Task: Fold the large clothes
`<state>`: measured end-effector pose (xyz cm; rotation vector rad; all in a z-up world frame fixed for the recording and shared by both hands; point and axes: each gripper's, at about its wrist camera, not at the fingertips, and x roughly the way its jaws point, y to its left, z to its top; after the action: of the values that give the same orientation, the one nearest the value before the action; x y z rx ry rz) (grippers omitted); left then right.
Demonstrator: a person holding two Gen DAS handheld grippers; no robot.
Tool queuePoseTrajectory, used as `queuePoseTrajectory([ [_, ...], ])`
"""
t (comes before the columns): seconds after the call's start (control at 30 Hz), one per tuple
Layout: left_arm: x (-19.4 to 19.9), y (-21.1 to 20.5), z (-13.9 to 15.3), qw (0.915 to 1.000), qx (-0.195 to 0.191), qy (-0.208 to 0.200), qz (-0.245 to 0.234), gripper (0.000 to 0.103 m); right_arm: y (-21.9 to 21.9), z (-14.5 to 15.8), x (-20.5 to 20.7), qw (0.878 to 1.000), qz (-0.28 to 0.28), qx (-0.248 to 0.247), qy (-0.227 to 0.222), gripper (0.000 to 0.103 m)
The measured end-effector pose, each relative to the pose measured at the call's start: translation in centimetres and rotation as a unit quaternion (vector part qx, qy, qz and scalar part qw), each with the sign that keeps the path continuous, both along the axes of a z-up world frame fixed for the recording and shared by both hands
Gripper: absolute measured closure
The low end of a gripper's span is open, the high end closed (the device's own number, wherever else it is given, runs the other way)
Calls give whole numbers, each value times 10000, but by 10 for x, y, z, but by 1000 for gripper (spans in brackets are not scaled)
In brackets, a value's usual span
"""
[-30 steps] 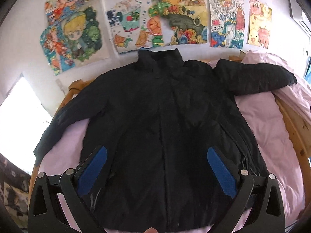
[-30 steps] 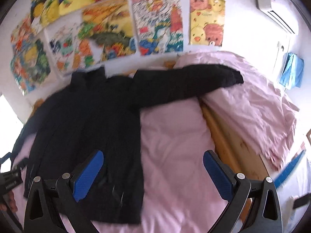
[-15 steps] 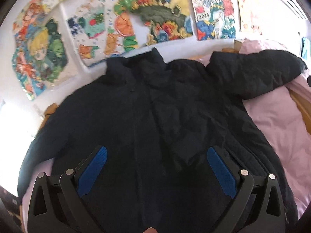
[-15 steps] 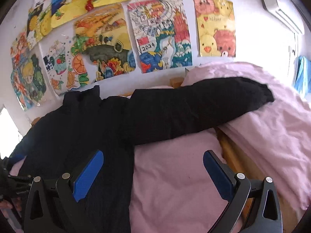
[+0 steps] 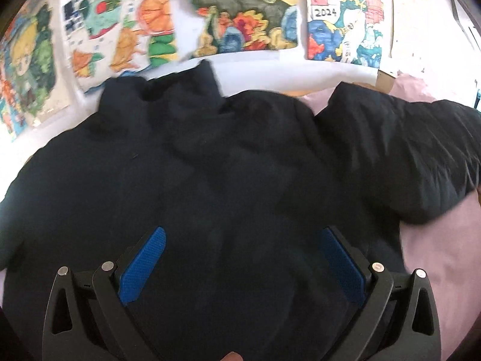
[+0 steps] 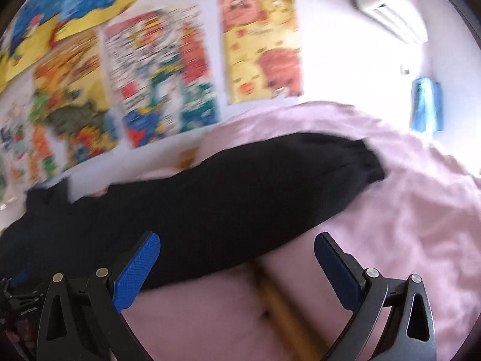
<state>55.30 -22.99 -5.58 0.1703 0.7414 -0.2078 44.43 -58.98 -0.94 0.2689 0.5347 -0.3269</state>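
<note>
A large black padded jacket (image 5: 228, 174) lies spread flat, front up, on a pink bed sheet (image 5: 436, 249), collar toward the wall. Its right sleeve (image 6: 270, 192) stretches out to the right over the pink bedding (image 6: 405, 225), cuff at the far end. My left gripper (image 5: 240, 255) is open and empty, hovering over the jacket's chest. My right gripper (image 6: 237, 258) is open and empty, just short of the near edge of that sleeve. The jacket's hem is out of view.
Colourful posters (image 5: 234, 21) cover the wall right behind the collar. A wooden bed rail (image 6: 282, 307) runs between two pink mattresses below my right gripper. A wall air conditioner (image 6: 387, 3) and a blue cloth (image 6: 425, 105) are at the far right.
Both grippers have moved forward toward the wall. The left went from the jacket's hem up to its chest; the right closed in on the outstretched sleeve. Both stayed open.
</note>
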Motion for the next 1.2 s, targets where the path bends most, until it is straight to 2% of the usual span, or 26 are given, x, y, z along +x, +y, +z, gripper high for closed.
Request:
queuePoseTrajectory([
  [0.1, 15, -19, 2, 9997, -152, -100, -139, 1, -36, -2, 4, 9988, -481, 72, 29, 0],
  [0.17, 24, -30, -1, 9995, -160, -140, -224, 1, -59, -7, 6, 9966, -741, 352, 36, 0],
  [0.3, 41, -54, -31, 9989, 404, 156, -201, 1, -87, -20, 10, 9912, -935, 937, 10, 0],
  [0.37, 46, -57, -45, 9982, 523, 224, -182, 1, -88, -19, 12, 9910, -959, 930, -121, 0],
  [0.5, 55, -55, -60, 9982, 436, 397, -125, 1, -83, -22, 20, 9909, -1050, 821, -197, 2],
  [0.57, 56, -55, -67, 9981, 474, 388, -109, 1, -81, -23, 22, 9897, -1058, 897, -341, 12],
  [0.63, 56, -55, -71, 9977, 547, 379, -94, 1, -80, -24, 24, 9883, -1006, 1030, -505, 39],
  [0.67, 57, -55, -73, 9975, 568, 407, -86, 1, -80, -25, 25, 9868, -1007, 1139, -561, 44],
  [0.73, 58, -54, -73, 9974, 560, 438, -82, 1, -82, -27, 23, 9830, -1034, 1348, -699, 69],
  [0.77, 58, -52, -71, 9975, 527, 460, -83, 1, -82, -27, 21, 9811, -1028, 1448, -768, 74],
  [0.83, 56, -44, -65, 9981, 362, 485, -96, 1, -80, -24, 17, 9799, -1017, 1447, -920, 89],
  [0.93, 53, -28, -57, 9976, 179, 657, -117, 1, -66, -10, 13, 9838, -884, 1111, -1099, 93],
  [1.2, 34, 51, -36, 9943, 181, 1052, 60, 1, 7, 35, 9, 9873, -55, 206, -1576, 93],
])
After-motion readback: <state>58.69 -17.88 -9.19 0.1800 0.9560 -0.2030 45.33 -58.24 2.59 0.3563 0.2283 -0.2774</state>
